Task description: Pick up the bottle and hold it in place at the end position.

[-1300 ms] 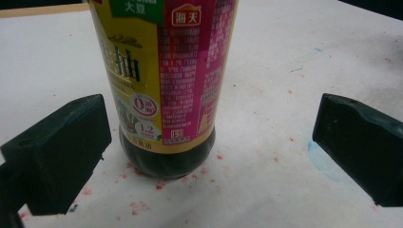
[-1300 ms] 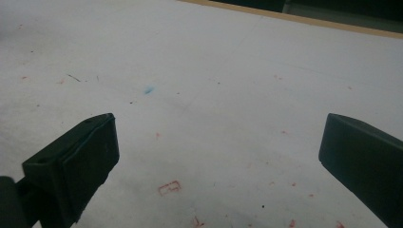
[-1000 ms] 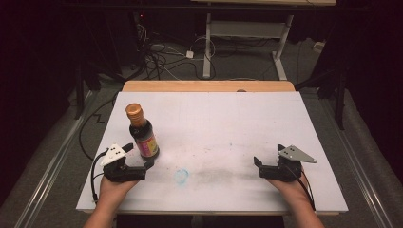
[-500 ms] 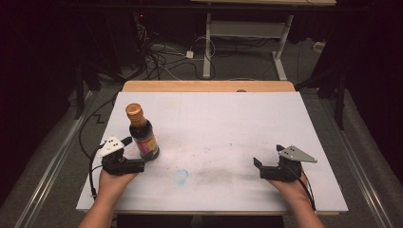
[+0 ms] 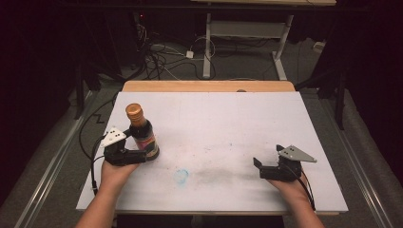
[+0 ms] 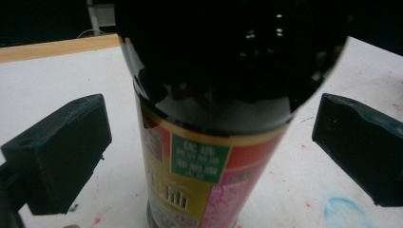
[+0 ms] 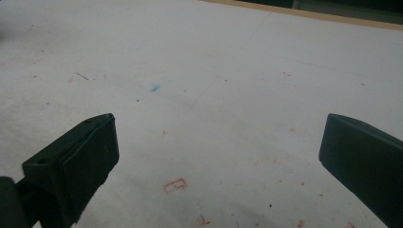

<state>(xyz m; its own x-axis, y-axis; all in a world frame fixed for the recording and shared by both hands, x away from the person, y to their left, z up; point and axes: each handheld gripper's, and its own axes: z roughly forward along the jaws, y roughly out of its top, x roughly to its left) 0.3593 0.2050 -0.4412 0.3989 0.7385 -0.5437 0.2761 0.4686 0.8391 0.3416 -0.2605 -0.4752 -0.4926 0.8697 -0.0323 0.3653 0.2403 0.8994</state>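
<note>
- Upright on the left part of the white table point(image 5: 228, 118): a dark sauce bottle point(image 5: 144, 137), gold cap on.
- Around the bottle's lower body, the left gripper point(image 5: 135, 153), jaws spread wide, a gap on either side, nothing clamped yet.
- Resting low near the table's right front, well apart from the bottle: the right gripper point(image 5: 259, 166), jaws parted, holding nothing.
- Approach seemingly done; closing, lifting and any placing apparently still to do.
</note>
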